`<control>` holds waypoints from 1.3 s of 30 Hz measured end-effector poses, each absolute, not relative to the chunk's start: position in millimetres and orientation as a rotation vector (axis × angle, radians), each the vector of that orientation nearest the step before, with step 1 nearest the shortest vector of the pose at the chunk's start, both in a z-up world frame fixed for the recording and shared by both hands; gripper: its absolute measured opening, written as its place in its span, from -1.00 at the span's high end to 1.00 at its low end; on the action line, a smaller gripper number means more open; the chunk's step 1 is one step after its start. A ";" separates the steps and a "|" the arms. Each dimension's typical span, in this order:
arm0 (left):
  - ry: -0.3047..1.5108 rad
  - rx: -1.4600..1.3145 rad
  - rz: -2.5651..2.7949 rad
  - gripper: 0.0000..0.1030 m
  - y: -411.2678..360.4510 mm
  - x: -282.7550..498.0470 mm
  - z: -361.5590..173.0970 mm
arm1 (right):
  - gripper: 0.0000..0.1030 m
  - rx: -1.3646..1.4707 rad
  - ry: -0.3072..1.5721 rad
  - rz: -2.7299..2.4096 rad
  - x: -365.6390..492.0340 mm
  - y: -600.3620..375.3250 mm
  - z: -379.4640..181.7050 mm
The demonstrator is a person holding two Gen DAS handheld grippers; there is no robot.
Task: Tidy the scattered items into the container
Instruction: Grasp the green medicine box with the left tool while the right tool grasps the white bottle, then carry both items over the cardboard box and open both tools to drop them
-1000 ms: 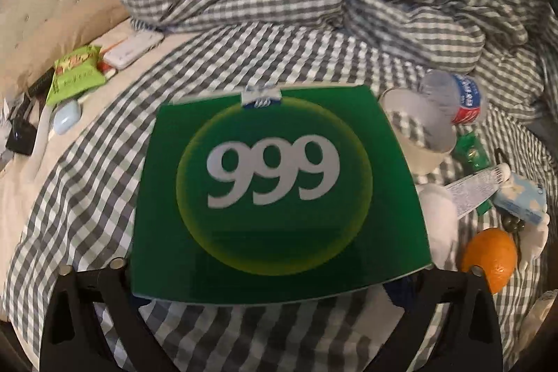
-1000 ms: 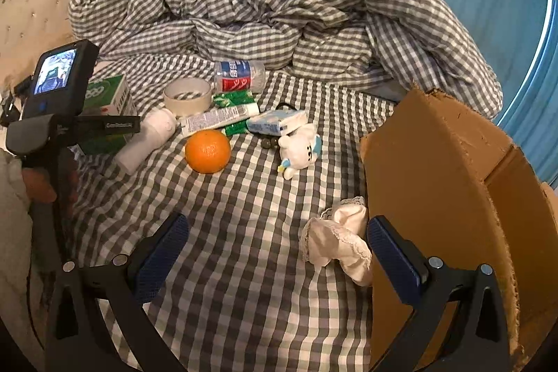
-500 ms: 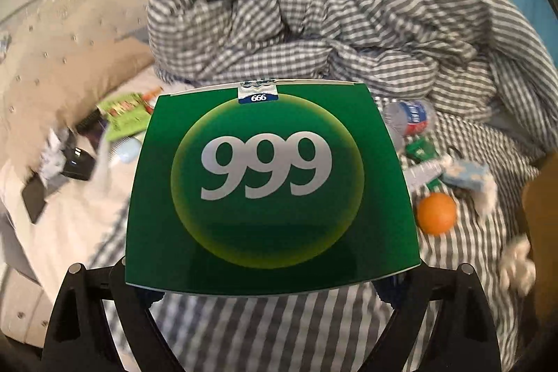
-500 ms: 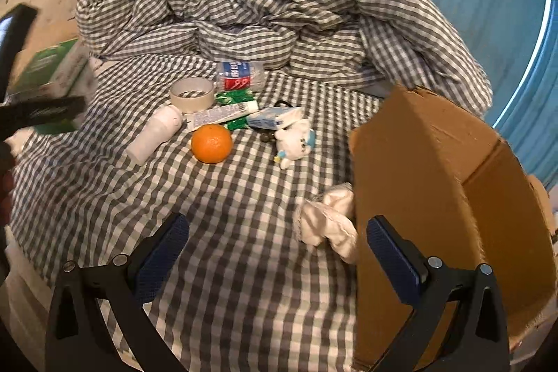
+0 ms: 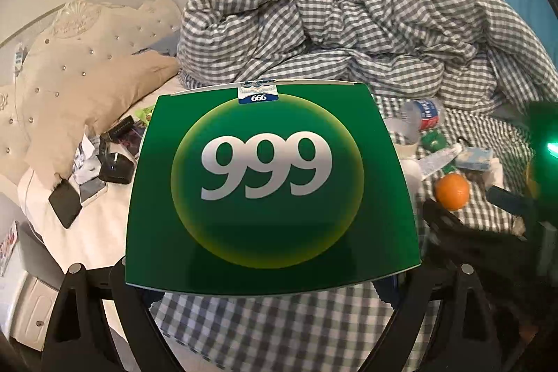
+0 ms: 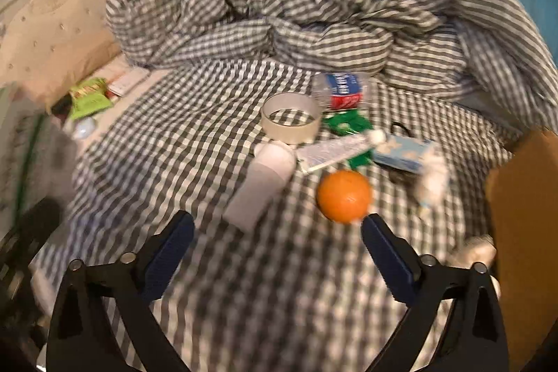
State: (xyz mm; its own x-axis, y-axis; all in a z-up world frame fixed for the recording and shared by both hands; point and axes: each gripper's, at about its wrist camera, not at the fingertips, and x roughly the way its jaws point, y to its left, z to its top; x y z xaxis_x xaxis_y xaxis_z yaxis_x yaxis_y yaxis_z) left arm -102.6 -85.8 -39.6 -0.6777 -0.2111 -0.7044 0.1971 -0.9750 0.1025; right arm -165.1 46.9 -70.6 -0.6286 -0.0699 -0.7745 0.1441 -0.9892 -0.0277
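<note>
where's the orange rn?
On the checked bedsheet, free of both grippers: in the right wrist view the orange lies just beyond the open right gripper, beside the white bottle.

The flat green cardboard box (image 5: pixel 272 187) bears large white "999", with "666" on its small blue tab.

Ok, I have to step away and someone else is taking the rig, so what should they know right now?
Left gripper: shut on the green 999 box, held up over the bed.
Right gripper: open and empty, pointed at the pile.
On the checked sheet: orange, white bottle, tape roll, tube, water bottle, blue carton.
Cardboard box stands at the right edge.
Left to do: drop the 999 box in, then the rest.
</note>
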 end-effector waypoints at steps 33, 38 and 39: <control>-0.028 1.080 -2.744 -0.82 -59.4 -89.6 -16.2 | 0.39 1.396 0.169 -2.800 -122.5 75.2 -29.2; -0.052 1.023 -2.869 -0.82 -12.0 -70.8 14.1 | 0.39 1.315 0.153 -2.898 -74.4 129.1 23.8; -0.056 1.024 -2.894 -0.82 0.4 -68.1 18.0 | 0.39 1.307 0.144 -2.929 -65.2 142.4 32.2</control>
State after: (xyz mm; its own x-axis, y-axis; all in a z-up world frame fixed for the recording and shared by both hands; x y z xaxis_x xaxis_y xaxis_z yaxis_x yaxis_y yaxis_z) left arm -68.1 0.4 18.0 -0.7753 -0.0793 -0.6266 0.0550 -0.9968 0.0582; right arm -65.2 142.4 32.2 -0.6664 0.0992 -0.7390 -0.0265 -0.9936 -0.1095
